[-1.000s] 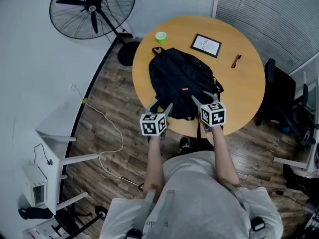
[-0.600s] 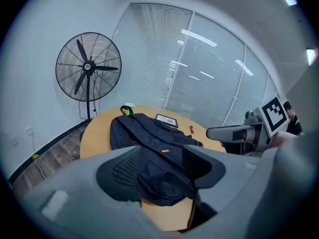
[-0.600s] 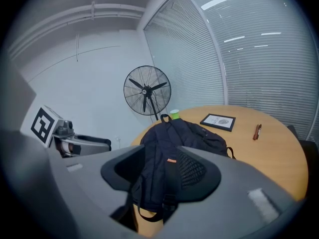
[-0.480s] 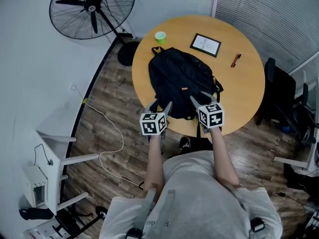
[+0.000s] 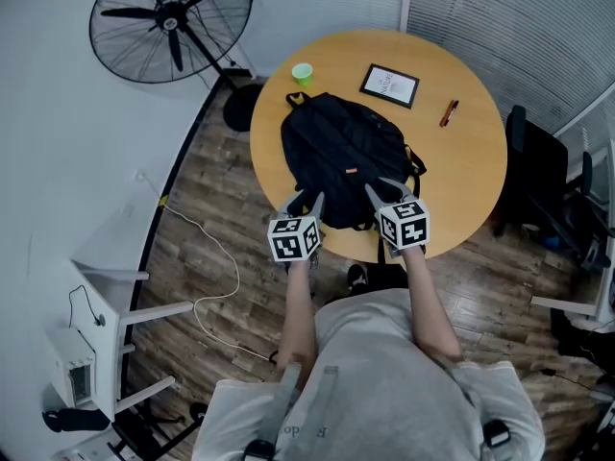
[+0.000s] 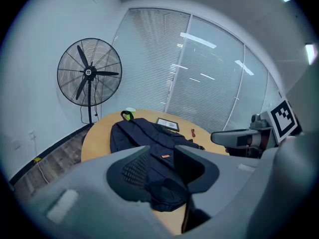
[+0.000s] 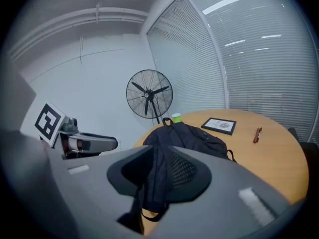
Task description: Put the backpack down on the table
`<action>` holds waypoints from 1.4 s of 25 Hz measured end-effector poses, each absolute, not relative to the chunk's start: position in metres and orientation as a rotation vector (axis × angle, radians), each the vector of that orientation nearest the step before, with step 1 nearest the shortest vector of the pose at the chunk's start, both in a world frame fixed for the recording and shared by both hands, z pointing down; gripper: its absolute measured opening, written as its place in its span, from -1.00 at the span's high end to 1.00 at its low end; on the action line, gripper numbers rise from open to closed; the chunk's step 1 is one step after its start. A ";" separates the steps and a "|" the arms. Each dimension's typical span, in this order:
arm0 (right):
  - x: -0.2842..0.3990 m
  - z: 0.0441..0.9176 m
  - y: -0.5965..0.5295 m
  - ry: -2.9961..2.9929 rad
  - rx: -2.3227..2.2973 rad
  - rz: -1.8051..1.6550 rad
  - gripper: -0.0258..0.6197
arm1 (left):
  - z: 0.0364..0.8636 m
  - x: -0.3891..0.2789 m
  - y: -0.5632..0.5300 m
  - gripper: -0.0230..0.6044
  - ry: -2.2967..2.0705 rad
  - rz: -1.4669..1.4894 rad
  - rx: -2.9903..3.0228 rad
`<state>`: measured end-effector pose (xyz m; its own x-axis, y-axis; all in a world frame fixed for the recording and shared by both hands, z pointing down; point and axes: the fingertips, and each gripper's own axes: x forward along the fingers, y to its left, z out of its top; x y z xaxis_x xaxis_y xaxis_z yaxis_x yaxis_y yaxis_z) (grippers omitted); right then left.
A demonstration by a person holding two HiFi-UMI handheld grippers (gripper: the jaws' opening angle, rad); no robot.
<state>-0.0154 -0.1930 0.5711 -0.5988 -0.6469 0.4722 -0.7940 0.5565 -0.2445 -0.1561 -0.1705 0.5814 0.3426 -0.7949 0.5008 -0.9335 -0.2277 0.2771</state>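
The left gripper [image 6: 162,156] has its jaws spread with nothing pinched; the gap shows only the near end of the backpack [image 6: 144,133] lying beyond and below. The right gripper [image 7: 158,156] is likewise spread. Dark fabric and a hanging strap loop fill its gap, and whether the pads touch them cannot be told.

The backpack rests flat on the round bench [image 5: 461,171]. Its long axis runs straight away from the person, with the top loop at the far end beside a green cup [image 5: 303,72] and the bottom at the near rim. Each gripper sits at one near corner, neither clearly closer. The set-down looks complete, so any withdrawal would likely go back along that axis, clear of the loose strap.
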 end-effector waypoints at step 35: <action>-0.021 0.570 -0.196 -2.485 1.127 0.632 0.92 | 0.583 -0.157 -0.178 0.93 -1.512 0.359 2.090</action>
